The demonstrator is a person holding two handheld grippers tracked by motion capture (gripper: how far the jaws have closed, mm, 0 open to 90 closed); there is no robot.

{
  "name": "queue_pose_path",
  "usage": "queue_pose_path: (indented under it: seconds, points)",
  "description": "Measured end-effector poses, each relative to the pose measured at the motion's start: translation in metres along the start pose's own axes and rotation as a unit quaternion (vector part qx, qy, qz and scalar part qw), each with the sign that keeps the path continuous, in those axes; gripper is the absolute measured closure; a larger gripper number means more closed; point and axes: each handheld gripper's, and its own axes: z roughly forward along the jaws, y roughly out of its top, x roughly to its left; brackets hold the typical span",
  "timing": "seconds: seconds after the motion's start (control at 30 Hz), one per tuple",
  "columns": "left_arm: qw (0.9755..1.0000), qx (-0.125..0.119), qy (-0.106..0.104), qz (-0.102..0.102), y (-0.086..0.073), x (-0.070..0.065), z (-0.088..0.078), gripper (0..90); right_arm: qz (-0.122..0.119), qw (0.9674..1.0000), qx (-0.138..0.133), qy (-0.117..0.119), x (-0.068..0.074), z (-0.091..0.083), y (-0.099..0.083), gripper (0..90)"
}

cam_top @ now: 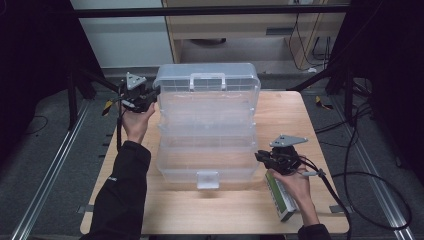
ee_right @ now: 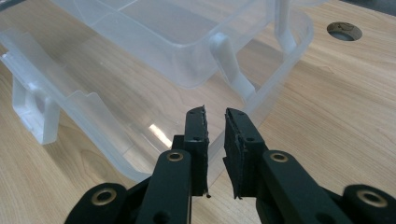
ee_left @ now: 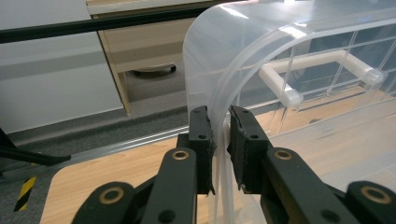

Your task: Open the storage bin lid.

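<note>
High view first: a clear plastic storage box (cam_top: 207, 145) sits in the middle of a wooden table (cam_top: 310, 115), its tiers fanned open and its lid (cam_top: 207, 80) swung up at the far end, the white carry handle (cam_top: 207, 81) facing the camera. The left gripper (cam_top: 150, 97) is at the lid's left corner; the right gripper (cam_top: 261, 156) is at the near right edge of the bottom tray (cam_top: 200, 172). A green-and-white carton (cam_top: 281, 199) lies on the table under the person's right hand.

From the left gripper view, the left gripper (ee_left: 221, 140) has its jaws clamped on the lid's curved rim (ee_left: 219, 100), with the translucent edge running up between the pads (no gap to speak of on either side). From the right gripper view, the right gripper (ee_right: 215, 140) has its jaws a little apart with the bottom tray's rim (ee_right: 275, 84) just ahead of them and wood grain visible between the pads, so it is released and holds nothing.

Judged from this, the step in hand is working the lid while the base is steadied, and whether it is being opened or closed cannot be told. The next move calls for the left hand to swing the lid along its hinge arc without twisting the thin rim, while the right jaws pinch or brace the tray edge so the light box does not slide.
</note>
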Motion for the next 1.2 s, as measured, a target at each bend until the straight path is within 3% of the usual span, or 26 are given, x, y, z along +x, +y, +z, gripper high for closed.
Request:
queue_pose_path:
  seconds: [0.67, 0.87, 1.2]
  points:
    - [0.9999, 0.005, 0.011, -0.011, 0.006, 0.007, 0.034, 78.1, 0.002, 1.0, 0.002, 0.001, 0.0, 0.001, 0.001, 78.8]
    - [0.9995, 0.017, 0.025, -0.006, 0.009, 0.006, 0.043, 77.4, 0.002, 1.0, 0.002, 0.001, 0.0, 0.001, 0.001, 78.5]
    - [0.9994, 0.018, 0.022, -0.021, 0.007, 0.012, 0.059, 77.2, 0.002, 1.0, 0.003, 0.002, -0.001, 0.001, 0.001, 78.4]
